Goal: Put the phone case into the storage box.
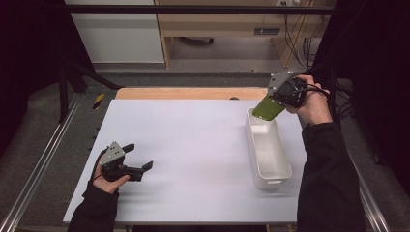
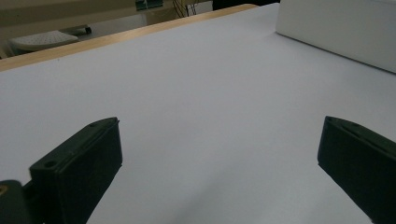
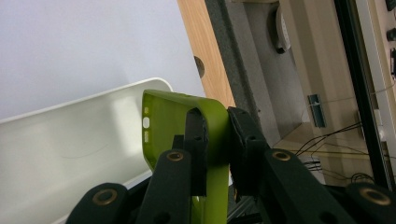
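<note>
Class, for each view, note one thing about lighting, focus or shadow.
High view: dark edges, brightly lit white table. Left gripper view: left gripper jaws soft, close to the lens. Right gripper view: right gripper jaws dark against the sharp green phone case.

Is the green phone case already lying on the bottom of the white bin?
No: the right gripper holds the green phone case by one wall, raised above the far end of the white bin.

Left gripper (image 1: 138, 157): black body, grey three-cornered plate on top. Right gripper (image 1: 270, 104): same, black cable trailing, brass screws in its black jaws. Person's sleeves (image 1: 329, 179) black.
</note>
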